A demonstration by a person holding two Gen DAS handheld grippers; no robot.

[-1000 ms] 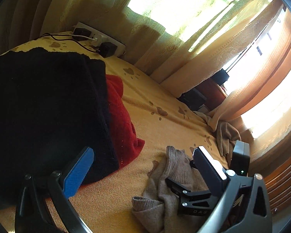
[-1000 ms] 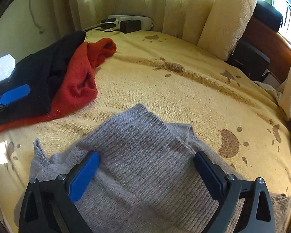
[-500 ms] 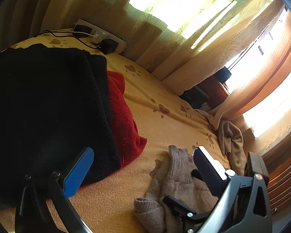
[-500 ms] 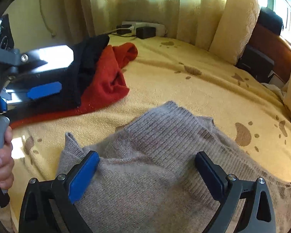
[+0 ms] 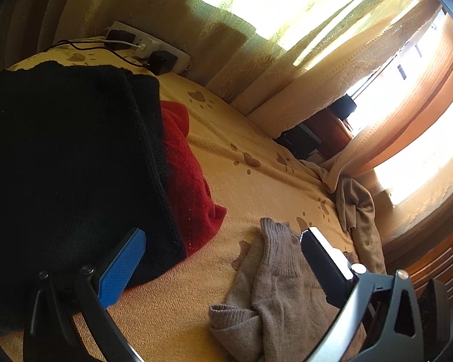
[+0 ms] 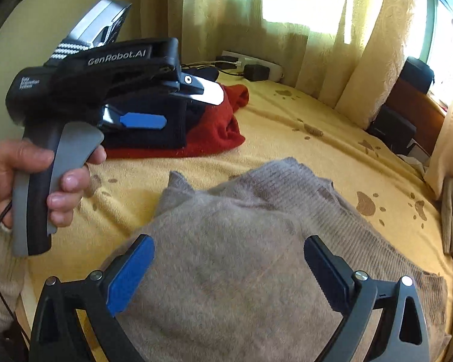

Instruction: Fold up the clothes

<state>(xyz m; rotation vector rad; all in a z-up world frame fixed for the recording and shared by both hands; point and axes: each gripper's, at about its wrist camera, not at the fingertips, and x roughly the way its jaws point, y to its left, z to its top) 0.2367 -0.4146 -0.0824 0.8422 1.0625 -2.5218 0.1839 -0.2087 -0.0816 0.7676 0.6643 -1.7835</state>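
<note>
Hovering over the rumpled grey-beige ribbed knit sweater (image 6: 241,241) on the yellow paw-print bedspread (image 6: 302,138), I am holding my right hand-held gripper (image 6: 229,268) with its fingers spread wide, gripping nothing. My left hand-held gripper (image 5: 223,259) is also standing apart and empty, raised above the bed near the folded black knit garment (image 5: 66,166) that is lying on the red knit sweater (image 5: 190,181).

The grey sweater is lying bunched, with a cuffed sleeve (image 5: 274,241) pointing toward the red one. To fold it well, I judge that I should first pinch a single layer at the hem or a shoulder with each tool, and draw the cloth flat before turning anything over; grabbing the thick middle would only drag the whole heap.

Open bedspread is stretching beyond the sweater toward the white power strip (image 6: 250,63) by the curtains (image 6: 287,30), giving room to spread it. To the right, another beige garment (image 5: 359,208) is crowding the bed's edge, and the stacked pile is sitting close on the left, so I am judging sideways room as tighter.
</note>
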